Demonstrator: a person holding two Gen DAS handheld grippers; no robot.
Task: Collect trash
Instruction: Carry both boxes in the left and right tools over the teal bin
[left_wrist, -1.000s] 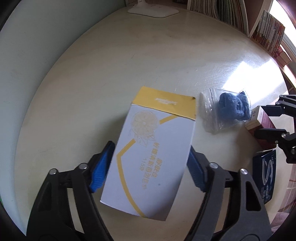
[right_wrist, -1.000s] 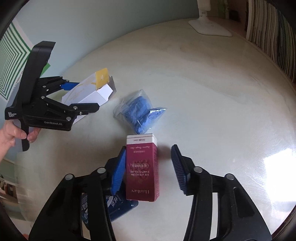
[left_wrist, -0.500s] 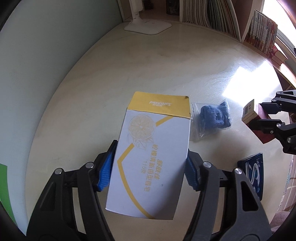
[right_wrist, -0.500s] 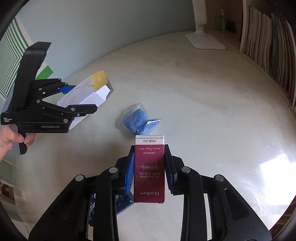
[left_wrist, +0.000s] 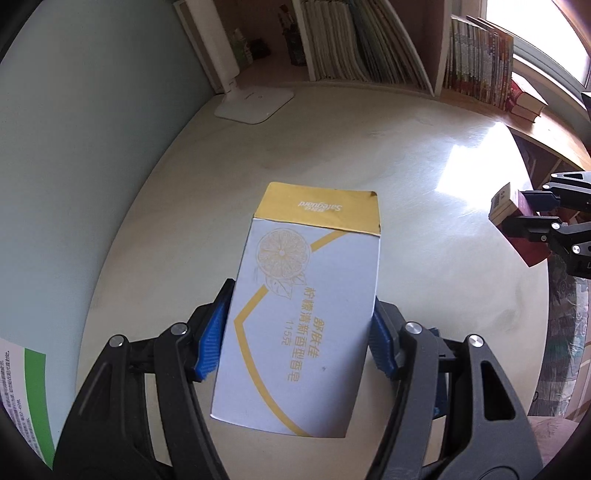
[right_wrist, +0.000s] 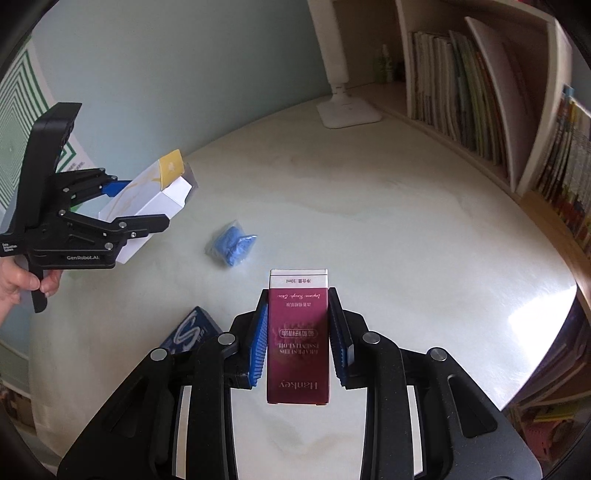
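I've got both boxes lifted: left gripper (left_wrist: 299, 332) pinching the soap box (left_wrist: 306, 306), right gripper (right_wrist: 297, 332) clamped on the maroon box (right_wrist: 297, 332). Next, I need a bin; none's visible.

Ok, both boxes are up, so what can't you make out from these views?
- Any bin: in neither view.
- Dark blue packet: right wrist view, partly behind the right claw gripping the maroon carton.
- Clear bag of blue material: contents too small to identify.
- White-and-yellow soap box in the left claw: underside hidden.
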